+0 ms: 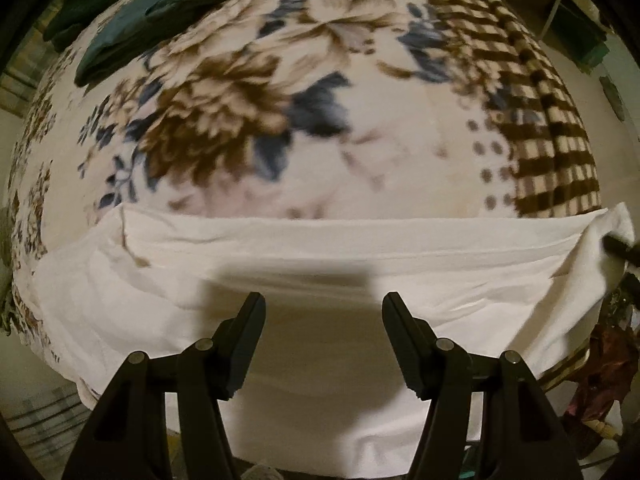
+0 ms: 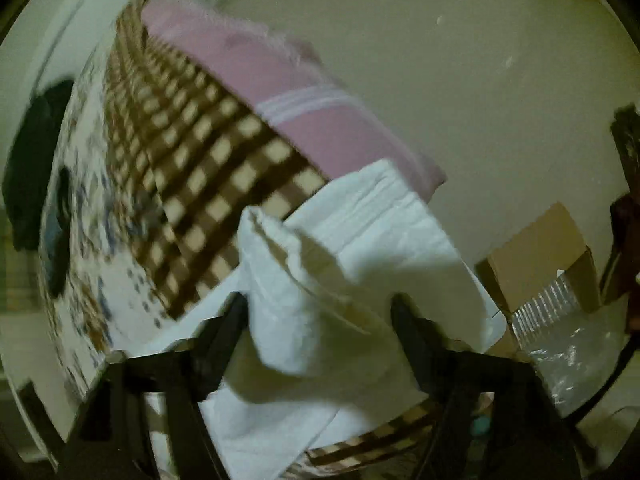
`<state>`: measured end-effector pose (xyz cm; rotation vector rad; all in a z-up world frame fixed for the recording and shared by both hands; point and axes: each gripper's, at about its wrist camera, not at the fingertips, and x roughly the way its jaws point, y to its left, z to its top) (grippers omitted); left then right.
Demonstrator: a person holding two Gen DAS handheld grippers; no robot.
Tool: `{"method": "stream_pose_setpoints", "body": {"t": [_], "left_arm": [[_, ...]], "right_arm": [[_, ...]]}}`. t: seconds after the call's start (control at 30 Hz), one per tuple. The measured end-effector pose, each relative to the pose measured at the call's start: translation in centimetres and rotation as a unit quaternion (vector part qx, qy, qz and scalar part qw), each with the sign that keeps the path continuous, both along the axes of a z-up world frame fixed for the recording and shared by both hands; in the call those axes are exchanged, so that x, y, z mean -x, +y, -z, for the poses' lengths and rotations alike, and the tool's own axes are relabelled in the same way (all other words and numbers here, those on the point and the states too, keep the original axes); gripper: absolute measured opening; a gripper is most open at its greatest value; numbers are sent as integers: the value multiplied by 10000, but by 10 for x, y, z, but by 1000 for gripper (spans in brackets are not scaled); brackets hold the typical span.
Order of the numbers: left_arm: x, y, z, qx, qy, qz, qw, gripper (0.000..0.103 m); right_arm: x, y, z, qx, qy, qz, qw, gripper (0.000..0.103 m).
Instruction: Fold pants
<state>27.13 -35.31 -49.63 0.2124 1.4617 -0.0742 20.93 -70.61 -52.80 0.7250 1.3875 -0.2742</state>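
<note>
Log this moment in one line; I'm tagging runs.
white pants flat on blanket | left tool open above | right tool open around bunched end

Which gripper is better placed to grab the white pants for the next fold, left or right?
Right. The right gripper is open with a raised bunch of the white pants between its fingers; the left gripper hangs open above flat cloth.

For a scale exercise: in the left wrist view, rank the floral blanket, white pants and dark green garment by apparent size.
1. Floral patterned blanket
2. White fabric pants, though nearness to the camera enlarges them
3. Dark green crumpled garment
</note>
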Motion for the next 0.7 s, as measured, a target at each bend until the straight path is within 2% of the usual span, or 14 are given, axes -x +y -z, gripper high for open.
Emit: {"method": "stream_pose_setpoints", "body": {"t": [0.07,0.1,0.2,0.27,0.33,0.47,0.57,0.63,0.67,0.7], "left_arm": [[0,-8,-5,58,-75,64,9999,59],[0,-10,-8,90,-116,89,9999,59],[4,-13,-17,140,-227,104,9996,59],[8,-11,-21,180,-236,21,9996,59],[10,-7,-24,225,-238,-86,9994,59],[9,6,-25,216,-236,-209,9993,59],[5,14,-21,154,-257,-249,9992,59],[2,17,-16,132,-224,-270,9993,59],[2,17,-14,114,-207,-263,9994,59],[2,17,-14,93,-224,-253,9994,59]], "right_arm": [[6,13,-31,367,-283,-402,9981,13],[12,15,-44,447,-465,-422,9970,11],[42,2,-73,648,-917,-90,9936,11],[58,-14,-72,677,-1080,214,9916,11],[69,-27,-69,500,-1231,464,9901,11],[65,-24,-93,374,-1900,451,9800,11],[48,-31,-74,433,-1559,581,9851,13],[40,-48,-35,195,-1102,868,9899,38],[39,-57,-17,234,-791,995,9916,60],[43,-64,-7,226,-662,1075,9917,66]]}}
